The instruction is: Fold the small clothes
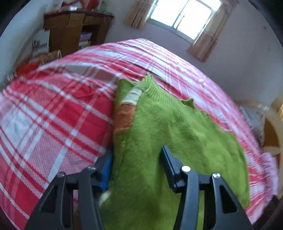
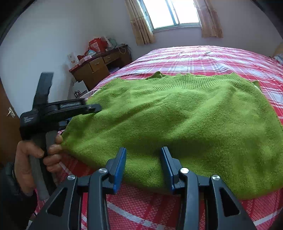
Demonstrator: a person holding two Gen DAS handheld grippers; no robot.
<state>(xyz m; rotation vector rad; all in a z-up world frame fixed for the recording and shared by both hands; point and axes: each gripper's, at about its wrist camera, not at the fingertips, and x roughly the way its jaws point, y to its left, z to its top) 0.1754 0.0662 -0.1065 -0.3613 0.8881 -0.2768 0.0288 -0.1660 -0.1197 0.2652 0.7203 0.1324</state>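
A green knitted sweater (image 1: 168, 123) (image 2: 176, 115) lies spread on a bed with a red plaid sheet (image 1: 53, 115) (image 2: 212, 56). An orange and white striped part (image 1: 125, 116) shows at its left side. My left gripper (image 1: 136, 162) straddles the sweater's left side, with fabric filling the wide gap between its jaws; the blue left pad (image 1: 106, 169) sits at the cloth's edge. In the right wrist view a person's hand (image 2: 26, 154) holds the left gripper (image 2: 88, 108) at the sweater's left corner. My right gripper (image 2: 143, 159) hovers at the near hem, jaws apart, the pads clear of the cloth.
A wooden desk (image 1: 74, 30) (image 2: 99, 69) piled with boxes stands against the wall left of the bed, a white bag (image 2: 79, 90) beside it. A curtained window (image 2: 169, 12) lies beyond the bed. A brown door (image 2: 7, 123) stands at the far left.
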